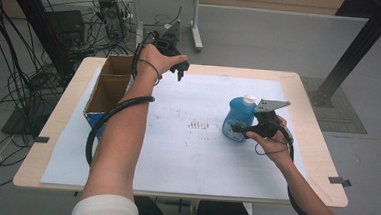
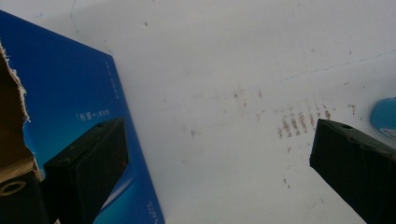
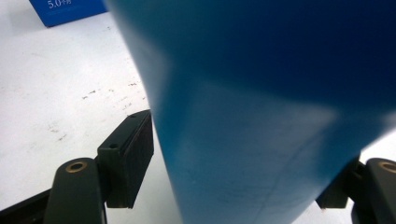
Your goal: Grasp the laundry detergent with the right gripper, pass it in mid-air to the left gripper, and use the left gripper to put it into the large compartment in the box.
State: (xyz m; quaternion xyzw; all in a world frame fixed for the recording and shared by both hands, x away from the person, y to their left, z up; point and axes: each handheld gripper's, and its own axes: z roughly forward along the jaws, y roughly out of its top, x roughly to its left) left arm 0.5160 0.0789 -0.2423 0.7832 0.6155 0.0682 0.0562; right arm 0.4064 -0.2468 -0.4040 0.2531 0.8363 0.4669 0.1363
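In the high view, the person's two forearms enter from the bottom of the frame. At the right of centre, the right gripper point(image 1: 241, 126) is at the side of a blue bottle point(image 1: 237, 118) with a white cap point(image 1: 249, 98), which stands upright on the white sheet point(image 1: 186, 147) covering the counter point(image 1: 308, 119). In the right gripper view the bottle point(image 3: 261, 107) is very close and stands between the two black jaws; the left pad point(image 3: 135, 154) is against the bottle's side, and the other jaw is mostly hidden behind the bottle at the lower right. So this gripper is pinching the bottle.

Farther away, in the upper left part of the high view, the left gripper point(image 1: 180, 73) hangs above the far edge of the sheet, just beside an open cardboard box point(image 1: 110, 85) with blue outer walls. In the left gripper view its jaws are spread wide with nothing between them; the blue wall of the box point(image 2: 70, 93) is at the left, and faint reddish marks point(image 2: 299, 122) are on the sheet.
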